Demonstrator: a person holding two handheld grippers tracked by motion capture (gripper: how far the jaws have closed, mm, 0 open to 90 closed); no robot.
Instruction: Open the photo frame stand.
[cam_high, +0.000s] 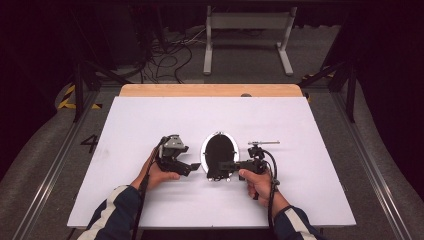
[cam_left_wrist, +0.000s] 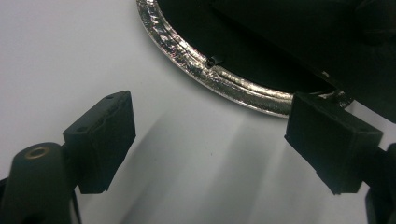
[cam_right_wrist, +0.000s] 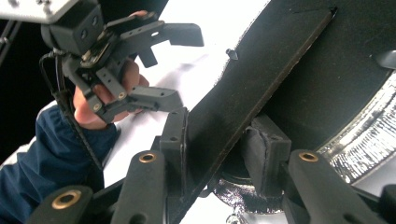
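Observation:
An oval frame (cam_high: 203, 151) with a shiny silver rim (cam_left_wrist: 224, 77) and a black back lies face down at the middle of the white table (cam_high: 150, 120). My right gripper (cam_high: 223, 167) reaches in from the right over the frame's near end. A flat black flap (cam_right_wrist: 261, 60), raised off the frame's back (cam_right_wrist: 355, 70), stands between its pads, which seem to press on both sides. My left gripper (cam_left_wrist: 210, 135) is open and empty just left of the rim, pointing at it. The left gripper (cam_right_wrist: 189, 70) also appears in the right gripper view, held in a hand.
A bare wooden strip (cam_high: 210, 90) runs along the table's far edge. Beyond it on the floor stand a white metal frame (cam_high: 247, 30) and loose cables (cam_high: 165, 55). White tabletop stretches to both sides of the oval frame.

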